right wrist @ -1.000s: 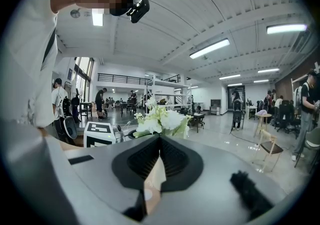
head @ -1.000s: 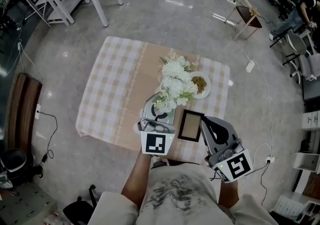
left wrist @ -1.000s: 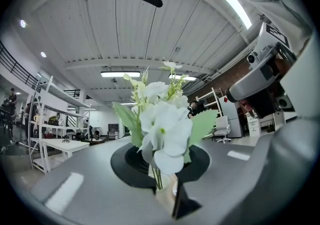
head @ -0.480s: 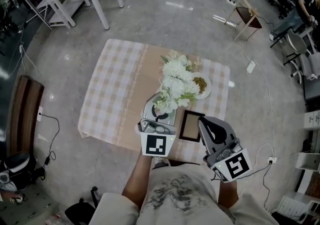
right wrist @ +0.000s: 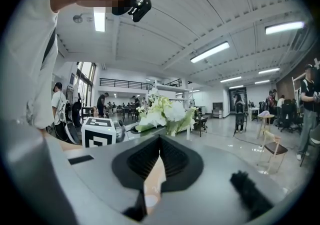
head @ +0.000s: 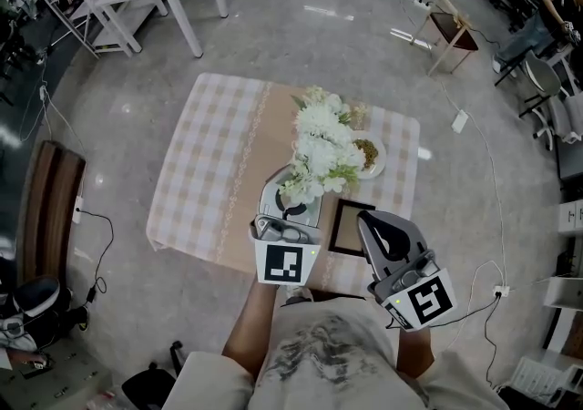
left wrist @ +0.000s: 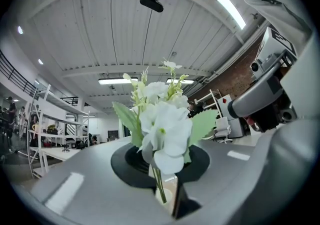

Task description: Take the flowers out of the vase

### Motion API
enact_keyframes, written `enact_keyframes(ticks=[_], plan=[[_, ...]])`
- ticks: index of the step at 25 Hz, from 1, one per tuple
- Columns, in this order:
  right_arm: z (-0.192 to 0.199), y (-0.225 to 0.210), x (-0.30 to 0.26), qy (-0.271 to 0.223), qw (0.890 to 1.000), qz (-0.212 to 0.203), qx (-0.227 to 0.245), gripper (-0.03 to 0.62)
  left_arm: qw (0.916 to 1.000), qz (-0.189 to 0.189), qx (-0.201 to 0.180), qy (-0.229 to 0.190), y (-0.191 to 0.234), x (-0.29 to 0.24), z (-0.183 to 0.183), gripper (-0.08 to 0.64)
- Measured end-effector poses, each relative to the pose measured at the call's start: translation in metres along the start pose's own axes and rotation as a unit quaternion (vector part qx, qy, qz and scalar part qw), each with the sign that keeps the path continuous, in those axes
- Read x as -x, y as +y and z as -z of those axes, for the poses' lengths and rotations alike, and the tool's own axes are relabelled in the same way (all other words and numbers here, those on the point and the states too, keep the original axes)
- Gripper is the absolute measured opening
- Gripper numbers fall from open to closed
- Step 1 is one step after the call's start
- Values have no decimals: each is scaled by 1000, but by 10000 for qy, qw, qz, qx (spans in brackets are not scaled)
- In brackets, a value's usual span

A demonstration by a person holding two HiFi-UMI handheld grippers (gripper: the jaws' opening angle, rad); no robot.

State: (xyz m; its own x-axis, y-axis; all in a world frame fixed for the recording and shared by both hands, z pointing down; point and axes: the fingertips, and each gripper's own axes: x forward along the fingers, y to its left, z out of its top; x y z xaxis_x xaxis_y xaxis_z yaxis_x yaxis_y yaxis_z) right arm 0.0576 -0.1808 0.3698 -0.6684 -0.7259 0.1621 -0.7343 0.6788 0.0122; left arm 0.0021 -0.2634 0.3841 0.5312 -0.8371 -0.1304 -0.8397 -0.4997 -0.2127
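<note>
Extraction step: left gripper (left wrist: pixel 167 196) clamps the flowers (left wrist: pixel 162 124) toward the near edge of the table (head: pixel 209 153); right gripper (right wrist: pixel 159 141) jaws together, empty. Next: lift them clear of the vase

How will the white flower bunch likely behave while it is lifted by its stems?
Probably top-heavy: the flowers spread wide above thin stems pinched in the left tongs, so the bunch may sway. Likely light: only petals, leaves and slender stalks show.

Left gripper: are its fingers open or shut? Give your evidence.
Shut on the flowers. The left gripper's fingers press together on the green stems, with the white blooms standing above them.
</note>
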Motion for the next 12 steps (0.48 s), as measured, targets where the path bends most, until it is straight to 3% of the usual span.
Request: enact_keyframes(ticks=[12], plan=[[-3, 4, 6, -111, 9999, 8, -34, 17, 9999, 15, -130, -83, 1, 2, -18, 58]])
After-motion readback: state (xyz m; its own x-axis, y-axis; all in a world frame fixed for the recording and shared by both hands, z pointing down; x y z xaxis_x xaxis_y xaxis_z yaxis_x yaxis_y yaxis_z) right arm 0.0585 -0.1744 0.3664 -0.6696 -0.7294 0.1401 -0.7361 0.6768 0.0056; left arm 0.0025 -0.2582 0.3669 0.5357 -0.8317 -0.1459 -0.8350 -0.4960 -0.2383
